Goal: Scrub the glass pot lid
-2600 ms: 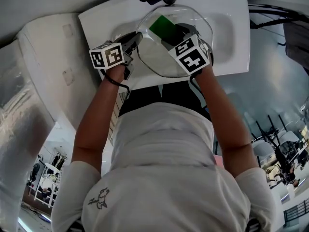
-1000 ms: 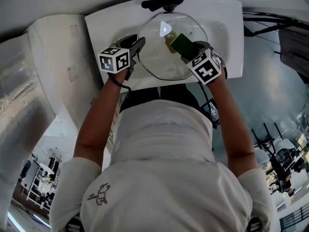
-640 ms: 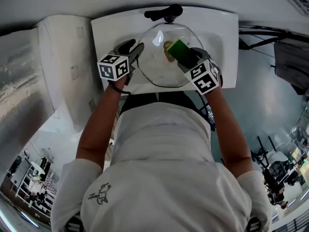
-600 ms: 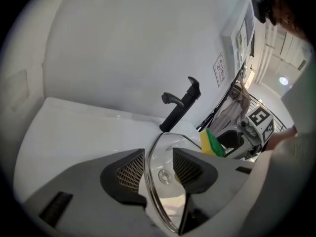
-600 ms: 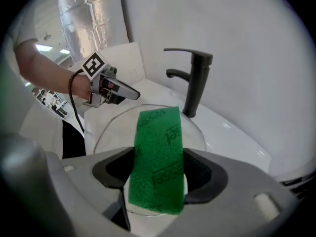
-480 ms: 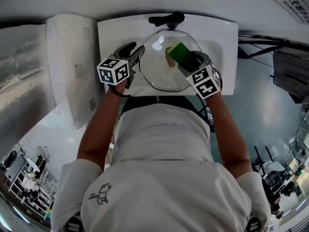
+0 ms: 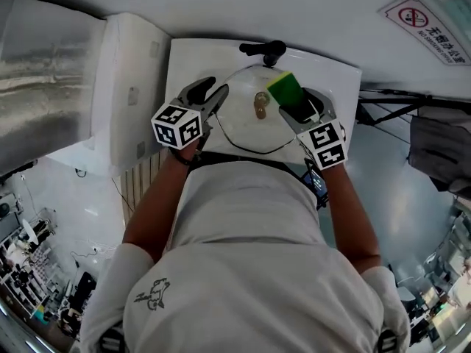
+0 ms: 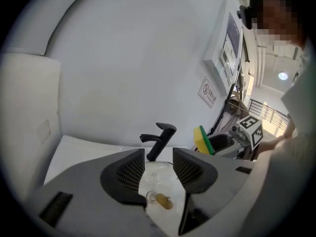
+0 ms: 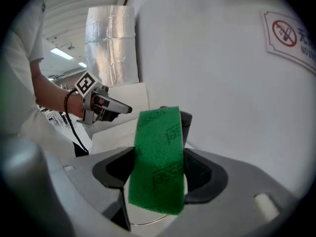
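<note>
Domed clear glass lid (image 7: pixel 250 123) in a glossy white sink (image 7: pixel 190 63), upper centre.
Right gripper (image 7: pixel 292 100) clamps a coarse green sponge (image 7: pixel 284 88), its embossed lettering unreadable; left gripper (image 7: pixel 215 91) jaws apart.

- White rectangular sink (image 7: pixel 190 59) set against the far wall.
- Black single-lever faucet (image 7: pixel 265 49) at the far middle of the sink's rim.
- White box-shaped casing (image 7: pixel 132 94) just left of the sink.
- Crinkled silver duct (image 7: pixel 44 79) farther left, beside that casing.
- Red-ringed no-smoking sign (image 7: pixel 421 22) on the wall, far right.
- Dark grey hanging shape (image 7: pixel 438 142) on thin black bars, right of the sink; too unclear to name.
</note>
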Demonstrator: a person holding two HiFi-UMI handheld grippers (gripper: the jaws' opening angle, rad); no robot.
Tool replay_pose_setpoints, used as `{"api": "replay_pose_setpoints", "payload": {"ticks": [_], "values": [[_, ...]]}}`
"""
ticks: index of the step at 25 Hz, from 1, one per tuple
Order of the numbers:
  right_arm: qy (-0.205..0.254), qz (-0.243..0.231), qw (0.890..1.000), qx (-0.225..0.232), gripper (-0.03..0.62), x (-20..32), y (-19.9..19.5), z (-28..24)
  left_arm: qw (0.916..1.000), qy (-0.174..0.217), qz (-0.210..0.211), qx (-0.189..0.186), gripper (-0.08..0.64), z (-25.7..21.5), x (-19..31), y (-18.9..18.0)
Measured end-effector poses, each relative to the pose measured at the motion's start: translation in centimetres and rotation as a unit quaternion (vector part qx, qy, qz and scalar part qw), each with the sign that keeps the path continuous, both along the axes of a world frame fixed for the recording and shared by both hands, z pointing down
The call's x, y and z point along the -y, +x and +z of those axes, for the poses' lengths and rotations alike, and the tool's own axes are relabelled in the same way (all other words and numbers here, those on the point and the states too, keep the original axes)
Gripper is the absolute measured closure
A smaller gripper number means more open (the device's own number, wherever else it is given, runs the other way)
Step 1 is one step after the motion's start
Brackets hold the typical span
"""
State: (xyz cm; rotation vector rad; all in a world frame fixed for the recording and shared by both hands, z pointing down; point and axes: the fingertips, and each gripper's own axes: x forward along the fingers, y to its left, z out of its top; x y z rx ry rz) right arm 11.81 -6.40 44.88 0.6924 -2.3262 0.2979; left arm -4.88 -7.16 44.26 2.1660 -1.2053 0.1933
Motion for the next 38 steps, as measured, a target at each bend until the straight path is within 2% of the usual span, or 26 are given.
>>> {"api": "replay_pose_setpoints", "payload": {"ticks": [4, 9, 12, 18, 23, 29, 32, 38], "values": [[0.026, -0.006, 0.999, 0.032, 0.287, -1.0, -0.6, -3.3, 0.9995, 0.029, -0.005, 0.006, 0.385, -3.2, -2.7, -0.5], [0.061, -0.001, 0.995, 0.075, 0.287, -1.8, -0.5, -7.0, 0.9945, 0.1, 0.006, 0.033, 0.385, -8.8, -4.8, -0.1], [0.069, 0.009, 0.994, 0.086, 0.287, -2.9, -0.7, -8.4, 0.9911, 0.127, 0.017, 0.038, 0.385, -11.4, -6.1, 0.1], [0.089, 0.038, 0.991, 0.096, 0.287, -6.4, -1.8, -10.6, 0.9893, 0.136, 0.042, 0.031, 0.387, -13.1, -10.3, -0.7], [0.111, 0.054, 0.987, 0.104, 0.287, -11.2, -3.3, -12.9, 0.9864, 0.149, 0.069, 0.008, 0.388, -14.5, -15.5, -0.5], [0.13, 0.066, 0.984, 0.098, 0.288, -17.8, -4.5, -15.4, 0.9818, 0.171, 0.083, -0.008, 0.405, -16.5, -22.0, -0.8], [0.134, 0.072, 0.984, 0.093, 0.288, -21.2, -4.6, -16.3, 0.9811, 0.173, 0.087, -0.009, 0.434, -17.0, -25.0, -1.1], [0.137, 0.08, 0.983, 0.087, 0.288, -25.9, -3.6, -16.8, 0.9802, 0.179, 0.084, -0.012, 0.553, -17.5, -28.9, -1.6]]}}
